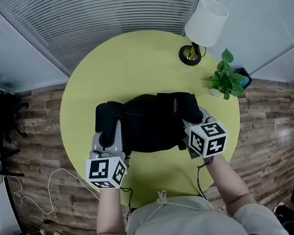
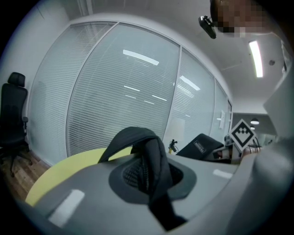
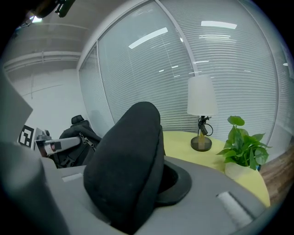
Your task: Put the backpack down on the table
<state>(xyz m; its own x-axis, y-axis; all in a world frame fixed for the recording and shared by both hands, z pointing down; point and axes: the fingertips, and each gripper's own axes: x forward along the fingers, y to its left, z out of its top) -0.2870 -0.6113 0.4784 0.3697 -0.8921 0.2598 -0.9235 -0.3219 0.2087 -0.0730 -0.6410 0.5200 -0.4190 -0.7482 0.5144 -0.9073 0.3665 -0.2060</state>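
Left tool (image 1: 111, 140): jaws closed tight on a thin black strap (image 2: 151, 160). Backpack (image 1: 155, 121) spans the middle of the round yellow-green surface (image 1: 129, 63) between both tools; can't tell if it's fully resting. Right tool (image 1: 194, 127): clamped on a thick padded strap (image 3: 128, 170). Lamp (image 1: 205, 26) and plant (image 1: 226, 77) far right, apart from it.

Black backpack (image 1: 153, 121), yellow-green table (image 1: 129, 63)

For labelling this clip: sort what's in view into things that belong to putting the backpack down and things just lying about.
Job in hand: backpack, table, left gripper and right gripper, each shut on it.
Lying about: lamp, potted plant, office chair.
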